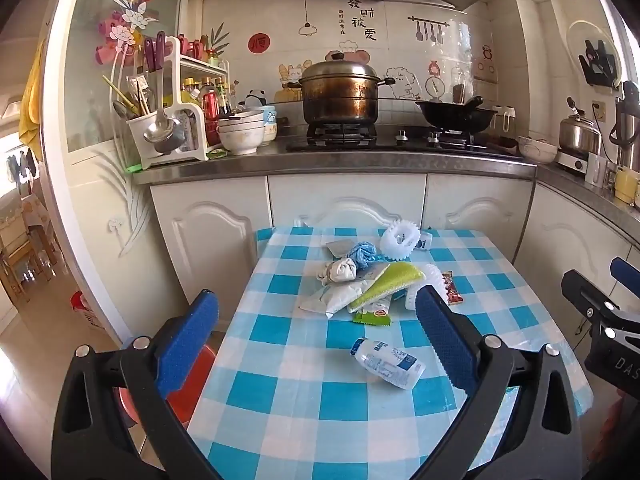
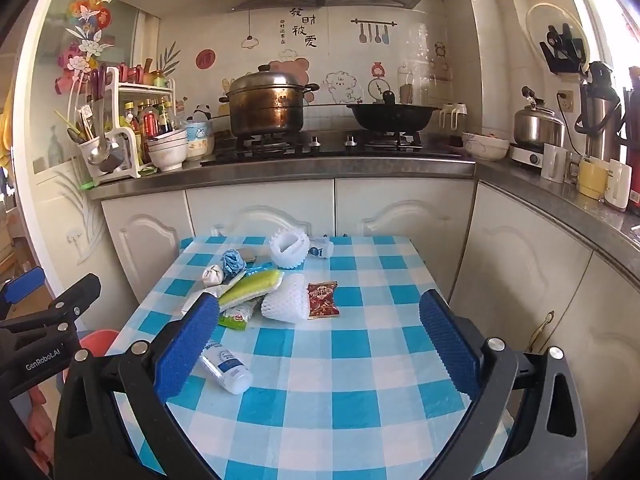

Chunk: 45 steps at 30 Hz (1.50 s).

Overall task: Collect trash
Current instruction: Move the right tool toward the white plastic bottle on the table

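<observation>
A blue-and-white checked table [image 1: 304, 412] [image 2: 360, 396] carries a pile of trash. A small white plastic bottle [image 1: 387, 363] [image 2: 226, 367] lies on its side nearest me. Behind it lie a green-yellow wrapper [image 1: 386, 284] [image 2: 250, 287], a white foam net [image 2: 285, 304], a red snack packet [image 2: 322, 300] [image 1: 452, 288], crumpled white tissue [image 1: 340, 271] [image 2: 213, 275], a blue wad [image 1: 361, 253] [image 2: 233, 262] and a white foam ring [image 1: 399, 239] [image 2: 289, 249]. My left gripper [image 1: 318, 342] is open and empty above the near table. My right gripper [image 2: 320, 344] is open and empty, right of the bottle.
White kitchen cabinets [image 1: 348, 200] stand right behind the table, with a counter holding a steel pot [image 1: 339, 94], a black wok [image 1: 456, 114], bowls and bottles. A red stool [image 1: 192, 392] sits at the table's left. A doorway opens at the far left.
</observation>
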### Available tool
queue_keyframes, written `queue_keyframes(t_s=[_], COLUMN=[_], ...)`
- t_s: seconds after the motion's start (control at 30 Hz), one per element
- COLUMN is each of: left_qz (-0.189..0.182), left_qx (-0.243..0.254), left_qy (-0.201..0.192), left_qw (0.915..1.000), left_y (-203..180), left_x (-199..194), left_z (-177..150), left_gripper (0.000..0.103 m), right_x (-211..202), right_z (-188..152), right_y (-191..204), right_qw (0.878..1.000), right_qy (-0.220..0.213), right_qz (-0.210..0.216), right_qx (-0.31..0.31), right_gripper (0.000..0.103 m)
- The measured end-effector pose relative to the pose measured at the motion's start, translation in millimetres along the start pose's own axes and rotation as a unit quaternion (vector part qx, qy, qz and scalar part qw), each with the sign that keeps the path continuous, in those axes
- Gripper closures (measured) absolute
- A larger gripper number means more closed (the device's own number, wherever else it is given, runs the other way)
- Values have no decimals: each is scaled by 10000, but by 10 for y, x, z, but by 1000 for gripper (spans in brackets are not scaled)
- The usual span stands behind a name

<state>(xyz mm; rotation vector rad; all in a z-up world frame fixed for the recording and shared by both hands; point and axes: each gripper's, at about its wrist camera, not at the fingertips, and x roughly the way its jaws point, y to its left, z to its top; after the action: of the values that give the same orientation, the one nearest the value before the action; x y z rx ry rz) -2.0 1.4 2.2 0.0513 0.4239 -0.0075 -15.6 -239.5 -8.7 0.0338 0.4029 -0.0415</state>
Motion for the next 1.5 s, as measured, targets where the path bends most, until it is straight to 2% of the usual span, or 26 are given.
queue_keyframes(t_s=[0.2, 0.23, 0.67, 0.8, 1.0, 1.5], left_qz=[130, 128, 173, 218, 57, 23], left_qx=[-42, -86, -100, -44, -341, -433], left_qy=[-148, -161, -310, -275, -178, 0], left_qw=[9998, 9998, 9993, 9994, 9992, 9991], left_y=[63, 44, 162, 123, 166, 191], left_x=[-118, -93, -230, -190, -121, 99], left_z=[61, -20, -4, -28, -61, -177], left_gripper=[4, 4, 4, 4, 4, 4], right_x=[-164, -197, -377, -352, -310, -141], right_z=[30, 41, 39, 29, -6, -93], right_y=[-11, -18, 27, 15, -18, -152], right_qw=[9998, 9997, 9981, 9982, 9982, 9990], right_qy=[-190, -240, -611, -598, -594, -387], right_qz=[-7, 0, -20, -37, -94, -27], right_qx=[79, 69, -8, 4, 55, 213], right_gripper=[4, 4, 4, 4, 4, 4])
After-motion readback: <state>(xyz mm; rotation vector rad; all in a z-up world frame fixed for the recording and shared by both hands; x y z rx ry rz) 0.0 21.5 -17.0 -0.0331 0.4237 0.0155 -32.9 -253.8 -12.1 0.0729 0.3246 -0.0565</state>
